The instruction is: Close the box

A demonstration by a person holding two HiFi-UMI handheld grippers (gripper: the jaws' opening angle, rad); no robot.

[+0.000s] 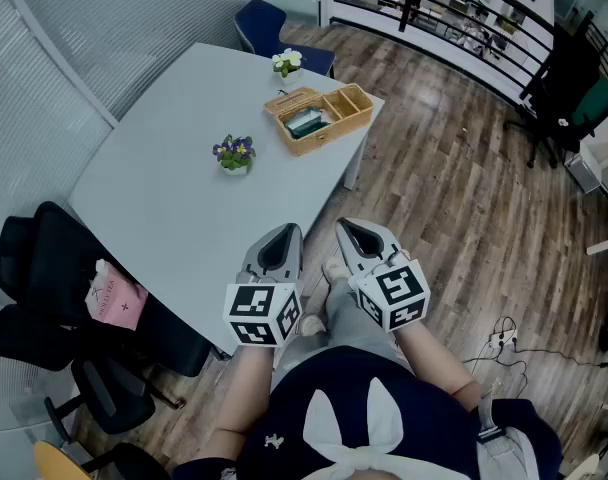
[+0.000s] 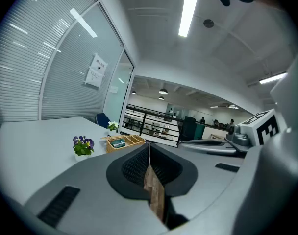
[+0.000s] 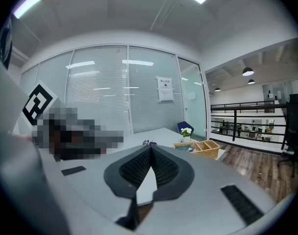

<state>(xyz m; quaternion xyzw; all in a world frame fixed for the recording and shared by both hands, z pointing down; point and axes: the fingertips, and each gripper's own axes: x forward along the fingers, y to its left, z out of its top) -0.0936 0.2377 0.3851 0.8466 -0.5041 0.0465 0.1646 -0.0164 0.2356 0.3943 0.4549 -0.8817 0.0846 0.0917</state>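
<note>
The pale grey table (image 1: 174, 198) fills the middle of the head view; the open box (image 1: 324, 136), tan, woven-looking and split into compartments, sits at its far end close to the edge, well apart from both tools; it is probably light and fairly stiff, and apt to slide on the smooth top, so I would lift the lid by its free edge while the other tool steadies a wall; the left gripper (image 1: 281, 236) and right gripper (image 1: 351, 230) hang side by side by the near corner, each with jaws pressed together on nothing; a purple potted flower (image 1: 234, 153) stands mid-table; which panel is the lid, where it hinges, and what the teal item (image 1: 306, 121) inside is are too small to make out.
</note>
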